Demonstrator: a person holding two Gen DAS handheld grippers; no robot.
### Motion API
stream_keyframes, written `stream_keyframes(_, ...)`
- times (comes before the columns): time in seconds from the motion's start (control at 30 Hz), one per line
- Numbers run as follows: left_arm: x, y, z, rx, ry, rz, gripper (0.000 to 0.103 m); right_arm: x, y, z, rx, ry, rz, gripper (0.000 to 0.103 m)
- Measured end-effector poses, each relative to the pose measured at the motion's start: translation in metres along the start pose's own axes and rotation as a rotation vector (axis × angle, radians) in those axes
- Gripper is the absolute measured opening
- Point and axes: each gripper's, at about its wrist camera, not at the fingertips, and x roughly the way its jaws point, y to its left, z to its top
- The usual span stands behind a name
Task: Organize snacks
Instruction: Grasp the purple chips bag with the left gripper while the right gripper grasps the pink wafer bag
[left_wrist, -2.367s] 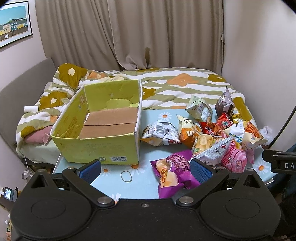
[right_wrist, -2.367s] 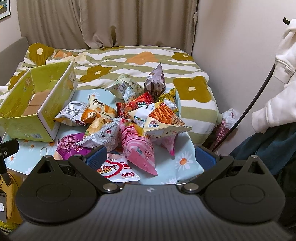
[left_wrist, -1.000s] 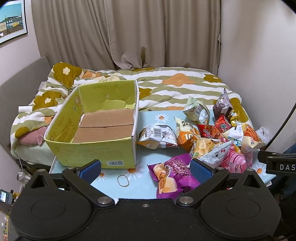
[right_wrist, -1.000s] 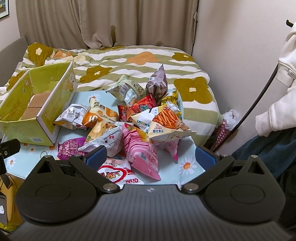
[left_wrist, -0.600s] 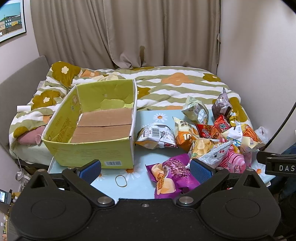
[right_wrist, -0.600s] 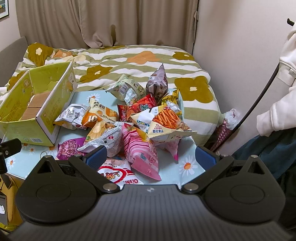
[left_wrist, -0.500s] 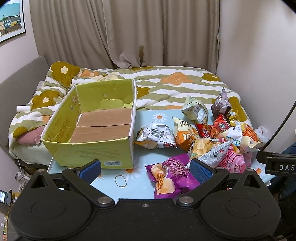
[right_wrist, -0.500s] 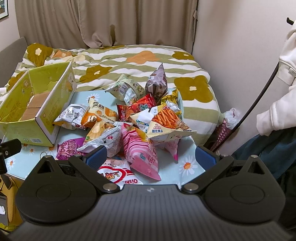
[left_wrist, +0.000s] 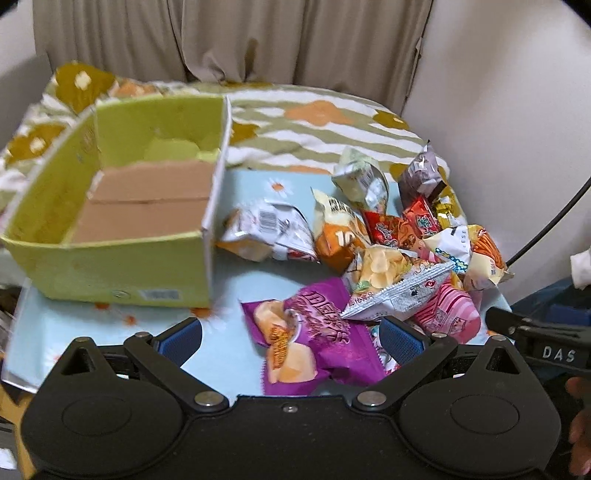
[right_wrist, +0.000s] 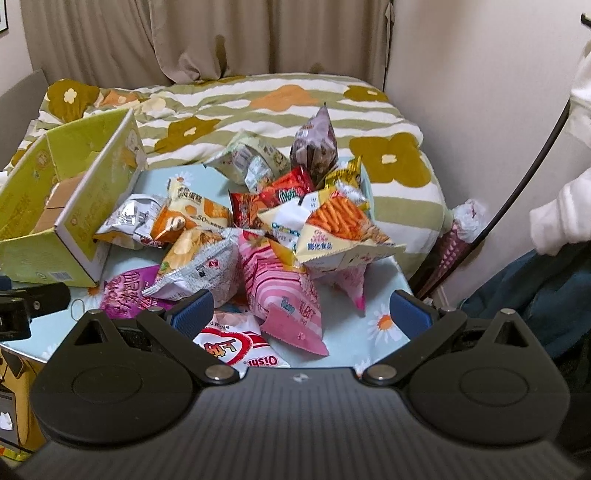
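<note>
The bed (right_wrist: 295, 99) with its striped, flowered cover fills the far side of the room, under closed beige curtains (left_wrist: 258, 37). Against its near edge stands my small table (left_wrist: 236, 354), covered in pale blue cloth with daisies.

On the table's left sits the yellow-green cardboard box (left_wrist: 110, 269), open at the top, its brown bottom flaps bare. Its right wall almost touches the nearest bag.

To the right of the box lies the heap of snack bags (right_wrist: 266, 229), piled over one another across the right half of the table. The pink striped bag (right_wrist: 284, 295) lies at the front of the heap, its corner pointing at my right tool. The purple chip bag (left_wrist: 314, 343) lies flat at the heap's near left corner, apart from the box. A silver bag (left_wrist: 395, 291) leans over its far edge. The white bag with orange sticks (right_wrist: 336, 229) rides on top of the pile, and a brown bag (right_wrist: 317, 144) stands upright at the back.

My left gripper (left_wrist: 291, 339) hangs just above the purple bag, blue pads spread wide on either side of it, gripping nothing. My right gripper (right_wrist: 301, 312) hovers over the near edge of the heap, equally wide apart and empty, the pink bag's corner between its pads.
</note>
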Motion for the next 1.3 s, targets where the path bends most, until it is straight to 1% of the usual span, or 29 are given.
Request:
stream_keyframes(0.1, 0.021, 0.002, -0.001, -0.023, 0.034, -0.026, 0.103, 0.018, -0.004, 0.0, 0.023, 0.019, 0.02, 0.103)
stream_keyframes(0.23, 0.049, 0.004, -0.005, -0.037, 0.099, -0.051, 0.103, 0.045, -0.007, -0.002, 0.049, 0.047, 0.062, 0.103)
stream_keyframes(0.33, 0.068, 0.005, -0.009, -0.053, 0.143, -0.069, 0.103, 0.06, -0.007, -0.004, 0.055, 0.065, 0.068, 0.103)
stream_keyframes(0.53, 0.092, 0.014, -0.014, -0.13, 0.167, -0.105, 0.103, 0.081, -0.007, -0.006, 0.046, 0.078, 0.095, 0.103)
stream_keyframes(0.63, 0.102, 0.021, -0.016, -0.169, 0.185, -0.14, 0.098, 0.09, -0.009, -0.005, 0.046, 0.081, 0.12, 0.103)
stream_keyframes(0.67, 0.105, 0.023, -0.017, -0.183, 0.196, -0.154, 0.094, 0.093, -0.01, -0.004, 0.047, 0.08, 0.127, 0.102)
stream_keyframes(0.73, 0.109, 0.025, -0.019, -0.197, 0.216, -0.169, 0.091, 0.098, -0.011, -0.004, 0.043, 0.082, 0.131, 0.099)
stream_keyframes(0.8, 0.109, 0.025, -0.021, -0.195, 0.215, -0.18, 0.088, 0.104, -0.012, -0.004, 0.039, 0.088, 0.13, 0.094)
stream_keyframes(0.93, 0.105, 0.023, -0.022, -0.16, 0.201, -0.164, 0.087, 0.113, -0.016, -0.006, 0.059, 0.096, 0.16, 0.093)
stream_keyframes(1.0, 0.104, 0.024, -0.023, -0.166, 0.194, -0.157, 0.086, 0.118, -0.016, -0.006, 0.061, 0.104, 0.177, 0.09)
stream_keyframes(1.27, 0.092, 0.031, -0.026, -0.189, 0.163, -0.103, 0.086, 0.127, -0.014, -0.004, 0.019, 0.092, 0.192, 0.09)
stream_keyframes(1.3, 0.09, 0.031, -0.026, -0.19, 0.157, -0.098, 0.086, 0.127, -0.014, -0.004, 0.015, 0.089, 0.193, 0.088)
